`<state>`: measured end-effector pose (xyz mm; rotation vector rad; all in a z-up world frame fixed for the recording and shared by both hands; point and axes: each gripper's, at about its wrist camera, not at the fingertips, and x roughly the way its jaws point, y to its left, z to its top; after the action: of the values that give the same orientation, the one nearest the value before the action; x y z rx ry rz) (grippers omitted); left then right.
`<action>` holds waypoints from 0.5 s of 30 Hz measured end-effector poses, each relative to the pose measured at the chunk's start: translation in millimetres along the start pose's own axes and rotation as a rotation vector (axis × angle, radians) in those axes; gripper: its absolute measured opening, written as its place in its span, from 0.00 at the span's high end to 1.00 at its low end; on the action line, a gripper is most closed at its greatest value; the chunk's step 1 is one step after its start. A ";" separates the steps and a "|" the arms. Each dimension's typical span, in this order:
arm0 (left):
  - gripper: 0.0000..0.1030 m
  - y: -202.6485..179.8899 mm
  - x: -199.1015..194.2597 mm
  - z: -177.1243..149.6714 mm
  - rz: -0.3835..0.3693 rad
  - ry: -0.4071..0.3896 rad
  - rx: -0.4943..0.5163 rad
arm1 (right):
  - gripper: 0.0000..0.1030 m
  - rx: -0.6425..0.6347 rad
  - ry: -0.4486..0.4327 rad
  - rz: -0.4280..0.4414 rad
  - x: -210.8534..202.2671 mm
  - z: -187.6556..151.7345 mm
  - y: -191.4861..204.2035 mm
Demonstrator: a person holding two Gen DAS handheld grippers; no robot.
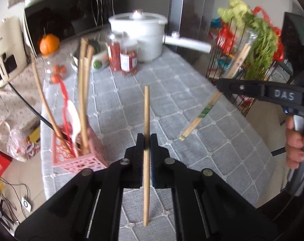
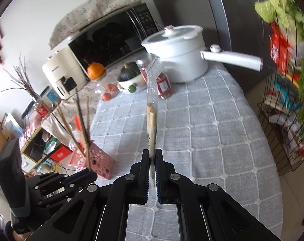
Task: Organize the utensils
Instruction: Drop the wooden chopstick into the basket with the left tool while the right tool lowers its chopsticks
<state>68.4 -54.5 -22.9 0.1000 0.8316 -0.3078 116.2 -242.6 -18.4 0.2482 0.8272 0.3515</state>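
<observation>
My left gripper is shut on a single wooden chopstick, held upright above the grey quilted tablecloth. A pink perforated basket stands to its left at the table's edge, holding several wooden utensils, a white spoon and a red utensil. My right gripper is shut on a wrapped pair of disposable chopsticks in clear plastic. It also shows in the left wrist view, at the right, with the pair slanting down. The basket lies left of it, and the left gripper lower left.
A white pot with a long handle, two jars of red items, an orange fruit, a microwave and a cream appliance stand at the back. A wire rack with greens stands right of the table.
</observation>
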 end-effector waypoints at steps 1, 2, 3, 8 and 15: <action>0.94 3.3 -8.7 2.4 -0.004 -0.033 -0.001 | 0.95 -0.015 -0.018 0.008 -4.5 1.6 6.1; 0.94 6.0 -17.3 2.8 -0.006 -0.066 -0.004 | 0.95 -0.029 -0.034 0.011 -8.4 2.2 11.4; 0.94 9.2 -25.9 3.5 -0.006 -0.102 -0.011 | 0.95 -0.044 -0.050 0.013 -12.0 3.3 16.6; 0.94 29.6 -57.5 11.7 -0.001 -0.235 -0.053 | 0.95 -0.099 -0.112 0.025 -24.6 7.6 39.4; 0.94 65.0 -101.2 19.3 0.044 -0.412 -0.138 | 0.95 -0.133 -0.153 0.063 -22.3 15.7 67.4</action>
<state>38.1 26.6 62.8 -0.0726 0.4389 -0.2181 100.1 -191.1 30.3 0.1753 0.6436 0.4392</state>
